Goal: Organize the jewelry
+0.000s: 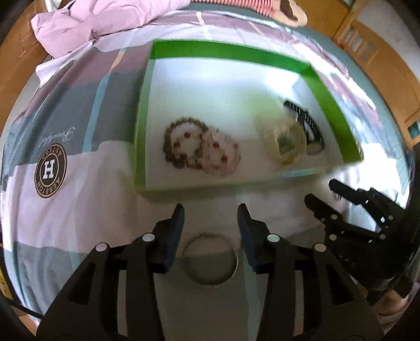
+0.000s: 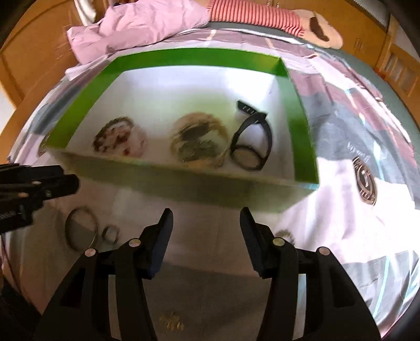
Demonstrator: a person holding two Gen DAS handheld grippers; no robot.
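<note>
Between the spread fingers of the left tongs (image 1: 210, 209) lay a thin silver bangle (image 1: 210, 259) on the bed's patchwork quilt (image 1: 78, 110), just short of the green box (image 1: 330, 105); its near arc was cut off by the tongs' own body. Those tongs stood open and held nothing. The right tongs (image 2: 206, 213) were open too, empty, pointed at the box's near wall. In the right wrist view the same bangle sat left of the tongs, with a small ring (image 2: 110, 233) just beside it, too blurred to make out in detail. A little heap of gold-coloured chain (image 2: 171, 325) showed low between the tongs' arms, partly hidden, and something dark and small peeked from behind the right finger; what it was could not be told.

Inside the green box, on its white floor, a beaded bracelet (image 1: 183, 144) of brown and red beads lay toward the left wall, touching a paler beaded bracelet (image 1: 223, 154). Toward the right wall sat a yellowish translucent bangle (image 1: 284, 143) with something greenish inside it, smeared by motion blur. A black wristwatch (image 2: 250, 143) lay nearest the right wall, its strap partly covered by the bangle in the left wrist view.

Beyond the box lay a rumpled pink duvet (image 1: 86, 18) and a red-striped cloth (image 2: 252, 15).
</note>
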